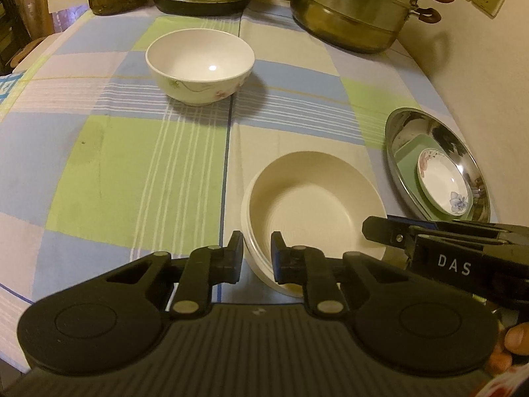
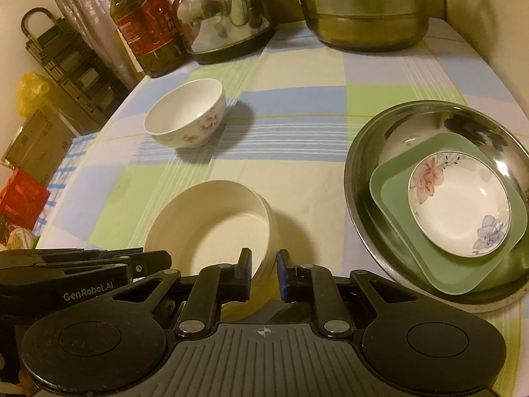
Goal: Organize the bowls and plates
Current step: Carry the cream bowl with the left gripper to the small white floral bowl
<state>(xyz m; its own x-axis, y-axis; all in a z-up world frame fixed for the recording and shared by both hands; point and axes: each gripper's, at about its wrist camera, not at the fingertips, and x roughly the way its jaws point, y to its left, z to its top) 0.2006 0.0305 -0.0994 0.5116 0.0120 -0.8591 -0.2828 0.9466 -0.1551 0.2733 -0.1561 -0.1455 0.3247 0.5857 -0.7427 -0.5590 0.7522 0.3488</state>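
Note:
A cream ribbed bowl sits on the checked cloth close in front of both grippers. My left gripper has its fingers on either side of the bowl's left rim, shut on it. My right gripper has its fingers on either side of the bowl's right rim, shut on it. A white flowered bowl stands farther back. A steel basin at the right holds a green square plate with a small flowered dish on it.
A steel steamer pot, a kettle and an oil bottle stand along the back of the table. A wall runs along the right. The table's left edge drops to clutter.

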